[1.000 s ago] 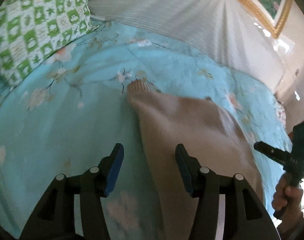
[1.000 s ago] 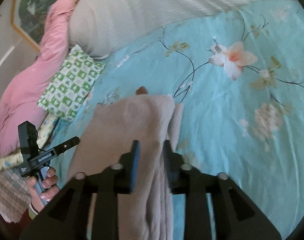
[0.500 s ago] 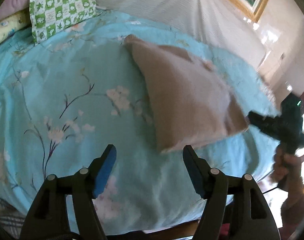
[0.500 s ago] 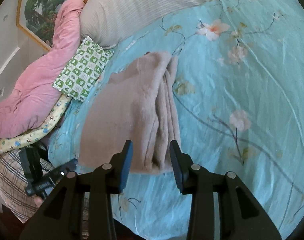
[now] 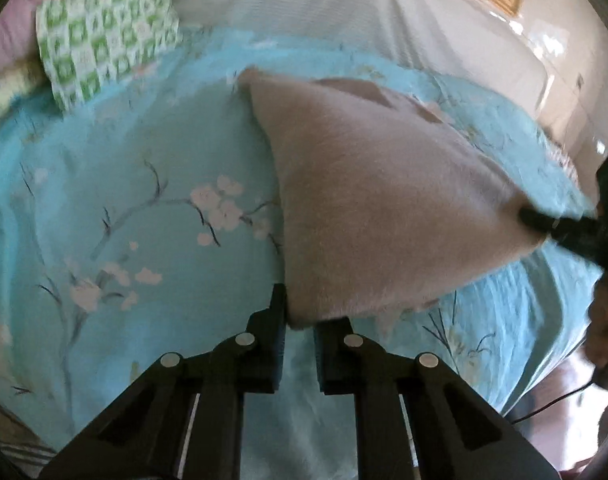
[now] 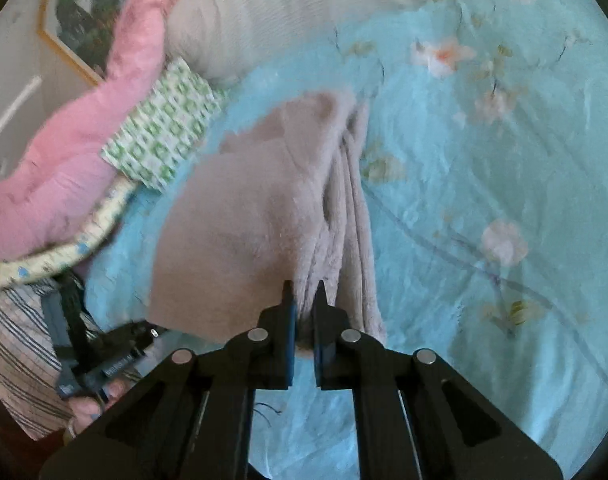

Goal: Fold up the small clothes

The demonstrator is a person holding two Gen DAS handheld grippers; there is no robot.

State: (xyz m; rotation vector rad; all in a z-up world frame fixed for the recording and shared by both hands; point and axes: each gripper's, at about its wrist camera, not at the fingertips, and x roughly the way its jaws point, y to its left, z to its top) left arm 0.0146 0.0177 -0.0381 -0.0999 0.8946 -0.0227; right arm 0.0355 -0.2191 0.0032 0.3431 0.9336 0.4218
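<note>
I have both tongs clamped on the near hem of the beige sweater [image 5: 383,200], which lies on the blue flowered bedspread [image 5: 124,200] close to its near edge, its far end reaching toward the striped pillow [image 5: 304,8]. My left gripper [image 5: 300,320] pinches the near left corner of the cloth between its pads. My right gripper [image 6: 304,304] bites the bundled layers at the near right corner. I hold both corners because, as I judge it, the next fold carries this near edge away from me, over the body of the sweater, and two pinned corners keep the hem straight as it goes.

The left wrist view shows the flat top face of the sweater and my other tong [image 5: 559,224] gripping its far corner, with the cloth drawn into a peak there. It does not show how thick that side is. The right wrist view does: several layers stacked along the right edge, so the sides seem already folded in, though blur makes the count uncertain. That view also takes in the pink quilt [image 6: 84,152] and the green checked cushion [image 6: 164,124] at the bed's far left corner, well clear of the sweater.
</note>
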